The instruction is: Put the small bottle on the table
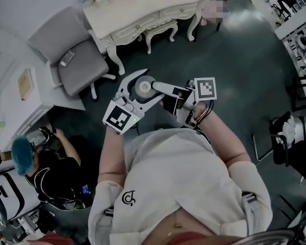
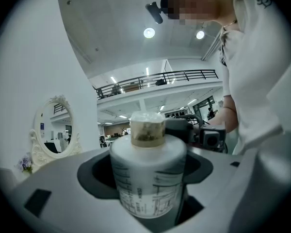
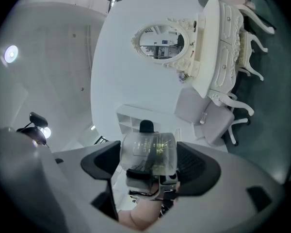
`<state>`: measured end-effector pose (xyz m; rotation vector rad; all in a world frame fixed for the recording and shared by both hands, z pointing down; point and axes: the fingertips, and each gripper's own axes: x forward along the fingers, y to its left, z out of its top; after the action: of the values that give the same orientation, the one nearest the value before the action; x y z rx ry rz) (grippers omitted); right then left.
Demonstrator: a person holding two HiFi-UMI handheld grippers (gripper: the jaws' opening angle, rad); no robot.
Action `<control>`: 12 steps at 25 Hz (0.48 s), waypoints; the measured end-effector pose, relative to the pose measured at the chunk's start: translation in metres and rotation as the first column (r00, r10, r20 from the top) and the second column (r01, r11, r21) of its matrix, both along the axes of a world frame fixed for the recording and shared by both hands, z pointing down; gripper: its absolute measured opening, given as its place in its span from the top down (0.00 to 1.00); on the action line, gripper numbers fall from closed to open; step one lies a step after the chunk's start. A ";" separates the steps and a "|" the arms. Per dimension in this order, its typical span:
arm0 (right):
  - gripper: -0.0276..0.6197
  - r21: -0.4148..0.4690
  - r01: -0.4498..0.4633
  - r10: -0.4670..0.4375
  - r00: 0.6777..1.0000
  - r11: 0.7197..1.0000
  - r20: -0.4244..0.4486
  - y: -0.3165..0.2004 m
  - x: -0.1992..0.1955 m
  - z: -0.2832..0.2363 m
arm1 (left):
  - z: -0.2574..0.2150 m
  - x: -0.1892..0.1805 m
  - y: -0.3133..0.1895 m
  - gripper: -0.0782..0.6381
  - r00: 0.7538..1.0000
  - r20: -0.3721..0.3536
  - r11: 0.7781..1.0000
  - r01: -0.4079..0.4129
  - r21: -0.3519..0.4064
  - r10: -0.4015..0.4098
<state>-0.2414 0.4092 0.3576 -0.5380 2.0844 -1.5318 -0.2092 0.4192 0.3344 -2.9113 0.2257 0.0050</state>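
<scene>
The small bottle [image 1: 144, 88] is up in the air between both pairs of tongs, held in front of the person's chest and well apart from the counter [image 1: 153, 4]. The left tongs [image 2: 148, 171] are clamped on it: their dark pads sit against the white, labelled body, and the bottle stands upright in them with its tan cap [image 2: 147, 129] on top. The right tongs [image 3: 150, 165] come in from the opposite side with their jaws spread wide, one on each side of the same bottle (whether their pads press on it I cannot tell). From the head view the two pairs point toward each other, and each marker cube sits at the near end of its tongs.

Beyond the tongs stands the cream counter with carved legs, with a grey chair [image 1: 76, 60] to its left. An oval mirror [image 2: 51, 130] shows past the left tongs. Dark floor [image 1: 234, 60] lies below both.
</scene>
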 end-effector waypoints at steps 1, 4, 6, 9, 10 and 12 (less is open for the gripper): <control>0.40 -0.001 0.003 -0.003 1.000 1.000 -0.001 -0.001 0.000 0.000 | 0.000 0.000 -0.001 0.40 1.000 0.002 1.000 -0.001 0.001 0.001; 0.40 0.004 0.008 -0.008 1.000 1.000 0.000 0.001 -0.001 -0.002 | -0.002 -0.001 0.001 0.40 1.000 0.003 1.000 0.004 -0.001 -0.004; 0.40 0.007 0.008 -0.008 1.000 1.000 0.001 -0.002 0.001 -0.003 | -0.003 0.001 -0.002 0.40 1.000 0.004 1.000 0.007 0.002 -0.007; 0.40 -0.010 0.023 -0.023 1.000 1.000 0.009 -0.027 0.024 0.005 | 0.006 0.024 -0.028 0.40 1.000 0.014 1.000 0.026 -0.016 -0.026; 0.40 -0.016 0.032 -0.032 0.999 0.999 0.013 -0.037 0.033 0.008 | 0.011 0.033 -0.039 0.40 0.999 0.019 0.999 0.038 -0.025 -0.037; 0.40 -0.019 0.056 -0.056 0.998 0.998 0.022 -0.056 0.049 0.013 | 0.017 0.049 -0.059 0.40 0.998 0.033 0.998 0.062 -0.025 -0.061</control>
<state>-0.1926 0.3531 0.3707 -0.4721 2.0862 -1.5843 -0.1601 0.3602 0.3511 -2.9265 0.3125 -0.0551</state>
